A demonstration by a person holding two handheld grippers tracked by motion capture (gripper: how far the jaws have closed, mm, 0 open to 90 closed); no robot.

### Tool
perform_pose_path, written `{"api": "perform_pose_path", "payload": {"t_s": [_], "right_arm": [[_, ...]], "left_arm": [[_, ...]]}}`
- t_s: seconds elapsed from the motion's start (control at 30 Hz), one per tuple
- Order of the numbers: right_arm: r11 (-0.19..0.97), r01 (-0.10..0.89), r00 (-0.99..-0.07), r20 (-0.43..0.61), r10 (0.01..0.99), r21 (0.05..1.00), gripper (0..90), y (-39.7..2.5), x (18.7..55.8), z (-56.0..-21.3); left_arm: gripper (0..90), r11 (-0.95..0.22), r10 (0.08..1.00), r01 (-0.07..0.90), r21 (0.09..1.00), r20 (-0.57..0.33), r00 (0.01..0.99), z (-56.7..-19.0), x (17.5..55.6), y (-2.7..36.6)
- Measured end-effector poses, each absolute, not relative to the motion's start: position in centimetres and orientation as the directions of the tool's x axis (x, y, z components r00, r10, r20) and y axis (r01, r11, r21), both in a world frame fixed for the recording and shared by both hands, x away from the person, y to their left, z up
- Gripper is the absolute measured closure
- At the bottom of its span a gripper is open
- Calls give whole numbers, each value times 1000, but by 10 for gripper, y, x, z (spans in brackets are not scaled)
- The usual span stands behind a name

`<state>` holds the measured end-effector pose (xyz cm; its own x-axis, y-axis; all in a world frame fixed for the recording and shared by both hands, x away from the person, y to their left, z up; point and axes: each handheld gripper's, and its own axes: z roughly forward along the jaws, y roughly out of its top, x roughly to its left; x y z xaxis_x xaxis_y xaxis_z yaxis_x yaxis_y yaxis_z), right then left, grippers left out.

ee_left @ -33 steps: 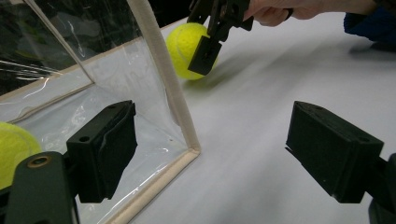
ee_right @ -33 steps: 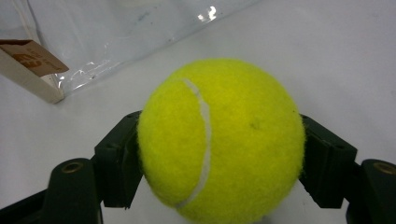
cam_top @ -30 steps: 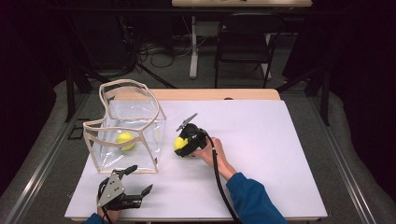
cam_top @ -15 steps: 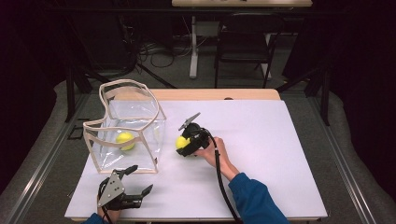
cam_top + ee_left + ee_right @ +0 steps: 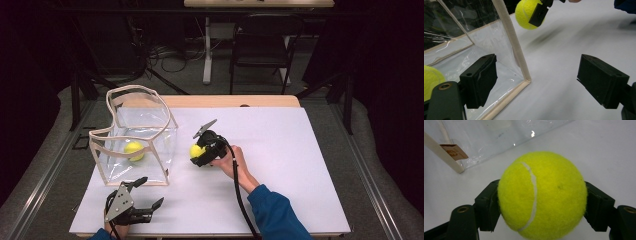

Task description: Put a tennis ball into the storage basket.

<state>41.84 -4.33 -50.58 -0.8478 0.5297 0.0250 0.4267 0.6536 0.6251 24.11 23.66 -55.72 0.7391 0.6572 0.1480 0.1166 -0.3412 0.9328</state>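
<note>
Slightly rightward and away from the bag was how the right gripper (image 5: 200,152) had drifted over the last second, carrying its ball (image 5: 196,150) with it; the left gripper (image 5: 141,194) had stayed put near the table's front edge.

That ball (image 5: 541,195) sat squeezed between the right jaws, one pad pressing each side, its white seam curving down the face toward the camera. It hung above the white table (image 5: 280,150), clear of the surface as far as the left gripper view showed, where it appeared at the top with one black pad across it (image 5: 527,15).

Ahead of the right jaws, past the ball, lay the clear bag (image 5: 499,140), its cream edge strip and a small brown tag (image 5: 454,151) off to the left. The bag's near wall stood between the held ball and the inside.

A second ball (image 5: 134,150) rested on the bag's floor, seen through the plastic.

The left jaws were spread wide and held nothing. Between them lay bare table and the bag's lower corner (image 5: 525,80); its cream upright edge rose just inside the left-hand jaw, and the second ball (image 5: 431,80) showed behind that jaw, within the plastic. The bag (image 5: 135,140) stood open-topped just beyond the left gripper.

A chair (image 5: 260,50) and cables lay on the floor beyond the table.
</note>
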Motion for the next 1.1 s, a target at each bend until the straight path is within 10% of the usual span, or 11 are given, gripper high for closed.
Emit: {"api": "perform_pose_path", "payload": {"t_s": [1.1], "right_arm": [[617,400,-840,1,543,677,257,-53,417,-474]], "left_arm": [[160,-341,657,117,933,148,739,-557,241,236]]}}
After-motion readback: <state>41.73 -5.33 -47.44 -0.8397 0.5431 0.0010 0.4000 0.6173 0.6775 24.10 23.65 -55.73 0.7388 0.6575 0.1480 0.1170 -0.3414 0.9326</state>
